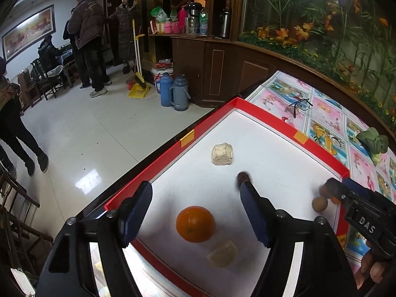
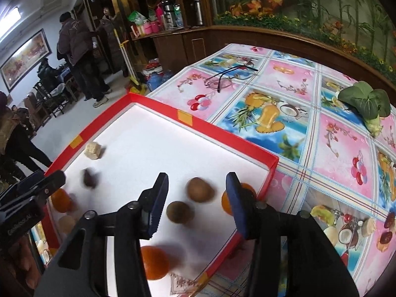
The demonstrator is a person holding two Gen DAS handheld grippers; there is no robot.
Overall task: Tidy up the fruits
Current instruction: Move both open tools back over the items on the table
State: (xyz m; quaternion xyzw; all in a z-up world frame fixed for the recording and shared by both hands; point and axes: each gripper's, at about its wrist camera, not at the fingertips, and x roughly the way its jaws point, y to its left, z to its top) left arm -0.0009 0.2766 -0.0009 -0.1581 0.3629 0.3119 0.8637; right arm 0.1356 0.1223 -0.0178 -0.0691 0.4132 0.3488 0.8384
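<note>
A red-rimmed white tray (image 1: 163,158) (image 2: 222,133) lies on the table. In the left wrist view my left gripper (image 1: 195,193) is open and empty above an orange (image 1: 195,224); a beige chunk (image 1: 222,253) lies near it, another beige chunk (image 1: 222,154) farther off, and a dark date (image 1: 243,177) by the right finger. In the right wrist view my right gripper (image 2: 198,185) is open and empty over two brown round fruits (image 2: 200,189) (image 2: 179,212). An orange (image 2: 226,203) sits behind its right finger and another orange (image 2: 154,262) near its left finger. The right gripper shows in the left wrist view (image 1: 331,188).
Glasses (image 2: 222,76) and a green leafy vegetable (image 2: 366,104) lie on the patterned tablecloth (image 2: 334,148). The left gripper (image 2: 37,183) shows at the left edge of the right wrist view. People stand on the tiled floor (image 1: 86,136) beyond the table edge; thermoses (image 1: 173,91) stand by a cabinet.
</note>
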